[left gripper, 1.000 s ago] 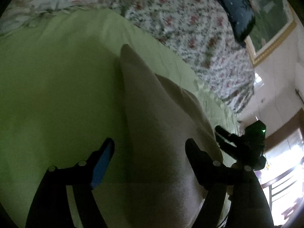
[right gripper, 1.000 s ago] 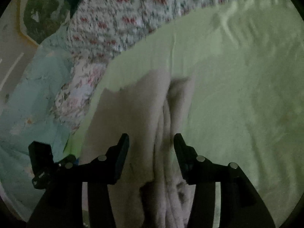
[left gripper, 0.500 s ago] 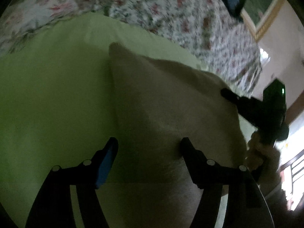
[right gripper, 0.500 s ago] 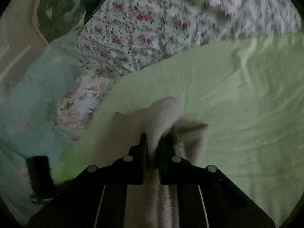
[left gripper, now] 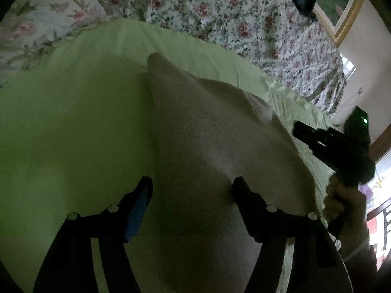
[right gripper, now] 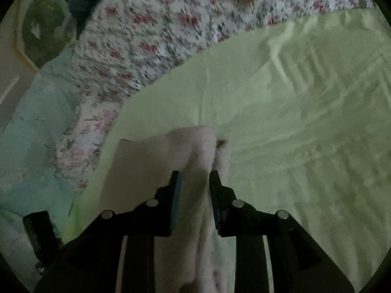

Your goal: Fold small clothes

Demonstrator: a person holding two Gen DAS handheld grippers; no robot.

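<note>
Pale beige, towel-like cloth makes up the small garment (left gripper: 207, 146), which is spread on a light green bedsheet (left gripper: 61, 134) directly ahead of and beneath both tongs; its exact kind cannot be told in the dim light. The left tongs (left gripper: 191, 190) are held wide, straddling the garment's left edge, with nothing pressed between the pads. The right tongs (right gripper: 194, 183) are narrow, and their jaws have just been opening after a close pinch; a bunched ridge of the garment (right gripper: 200, 151) stands between the pads, though whether it is gripped or released cannot be told from the pictures.

The fold is judged to be under way: one edge appears gathered and doubled over near the right tongs, while a broad flat panel lies unfolded ahead of the left tongs. Flattening and at least one further fold seem left to be done.

The long axis of the garment runs away from the tongs, and its far corner is pointed towards the floral quilt (left gripper: 232, 17) beyond the sheet.
</note>
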